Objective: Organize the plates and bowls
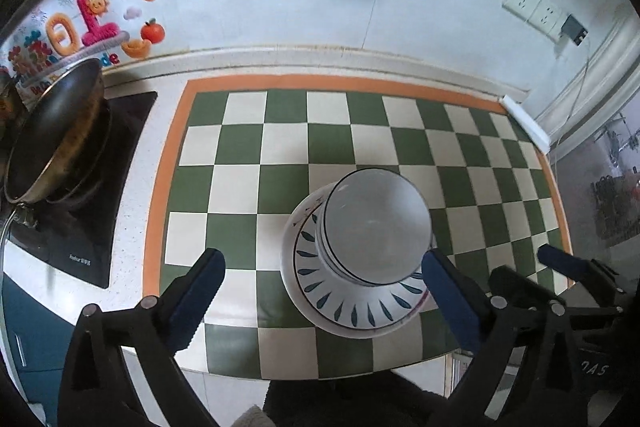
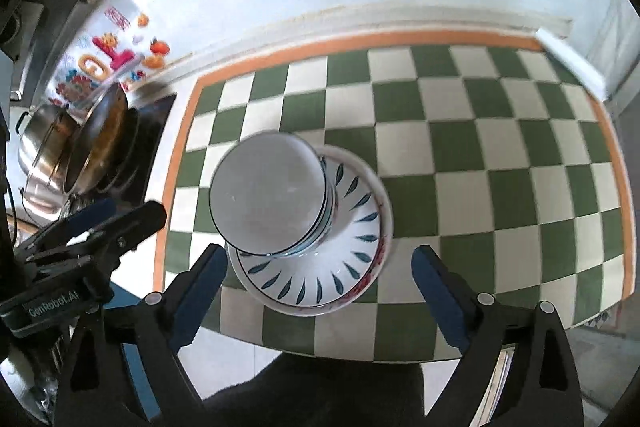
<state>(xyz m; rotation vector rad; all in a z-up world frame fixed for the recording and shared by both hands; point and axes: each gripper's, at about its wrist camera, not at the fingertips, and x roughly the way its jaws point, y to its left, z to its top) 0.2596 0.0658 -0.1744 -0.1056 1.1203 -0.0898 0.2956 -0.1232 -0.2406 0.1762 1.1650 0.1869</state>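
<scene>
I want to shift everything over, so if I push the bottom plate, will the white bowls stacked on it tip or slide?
Probably risky. The stack of white bowls sits off-centre on the white leaf-patterned plate, looks tall for its footprint, so could topple. Glazed surfaces look slippery; bowls may slide. Likely fragile ceramic.

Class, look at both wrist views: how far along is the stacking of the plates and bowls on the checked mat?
Done: the white bowls sit nested on the leaf-patterned plate, itself on another plate, on the checked mat. In hand: nothing; left gripper and right gripper are open above the stack. Left: no loose dishes visible.
</scene>
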